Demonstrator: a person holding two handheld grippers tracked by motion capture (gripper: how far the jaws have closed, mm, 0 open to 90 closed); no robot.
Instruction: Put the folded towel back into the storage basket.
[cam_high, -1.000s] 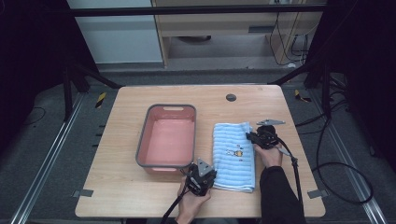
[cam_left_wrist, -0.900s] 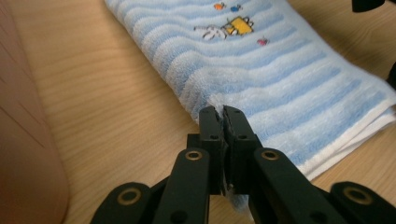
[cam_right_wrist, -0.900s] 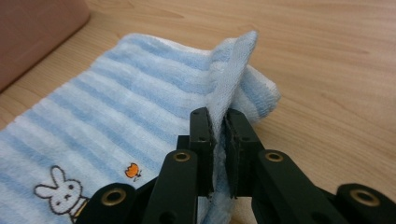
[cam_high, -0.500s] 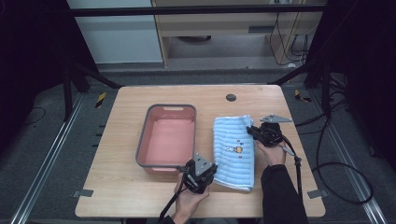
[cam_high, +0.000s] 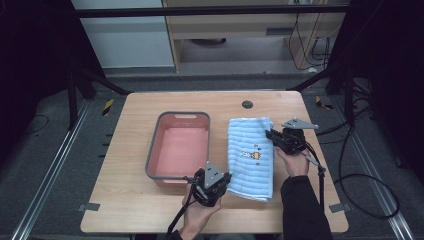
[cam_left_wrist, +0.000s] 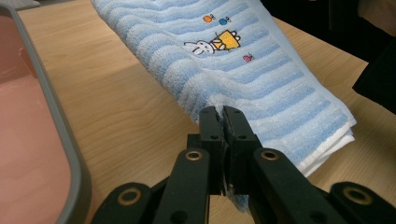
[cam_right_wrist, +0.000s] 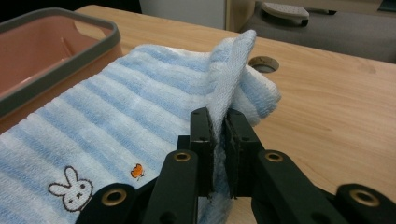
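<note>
Two grippers are pinching the striped towel (cam_high: 250, 155): left gripper (cam_left_wrist: 223, 122) biting its near-left edge, right gripper (cam_right_wrist: 217, 126) its far-right edge.

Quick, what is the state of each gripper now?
Left gripper: closed on the near edge of the blue striped towel.
Right gripper: closed on the towel's lifted far edge.

Towel (cam_high: 250, 155) edges now slightly lifted

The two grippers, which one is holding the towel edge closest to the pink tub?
The left gripper, shut on the towel at its near corner beside the pink tub; the right gripper pinches the far edge.
</note>
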